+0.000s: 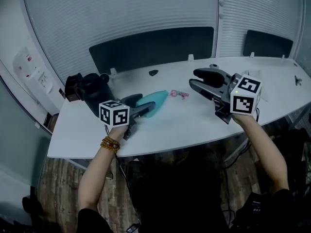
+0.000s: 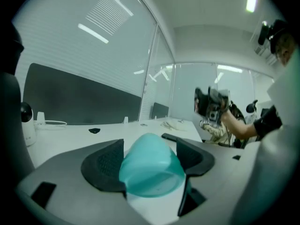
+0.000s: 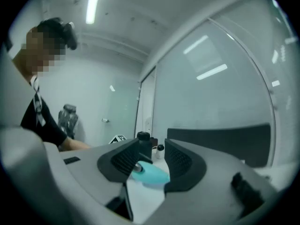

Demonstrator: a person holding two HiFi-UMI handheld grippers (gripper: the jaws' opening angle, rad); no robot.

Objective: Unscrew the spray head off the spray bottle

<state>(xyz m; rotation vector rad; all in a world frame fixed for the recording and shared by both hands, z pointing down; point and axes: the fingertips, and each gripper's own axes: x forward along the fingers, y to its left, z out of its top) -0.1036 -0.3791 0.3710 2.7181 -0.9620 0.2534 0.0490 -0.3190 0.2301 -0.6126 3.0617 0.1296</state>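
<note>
A white curved table [image 1: 194, 125] filled the middle, with blinds [image 1: 146, 13] at 12 o'clock and wood floor [image 1: 58, 188] at 6. Its near edge lay bare. At 3 o'clock the right gripper [image 1: 193, 78] hung with its jaws apart and empty. At centre the left gripper [image 1: 143, 106] clamped the teal spray bottle [image 1: 158, 100], which lay flat. A pink bit [image 1: 179, 94] by the bottle's tip was too small to make out.
</note>
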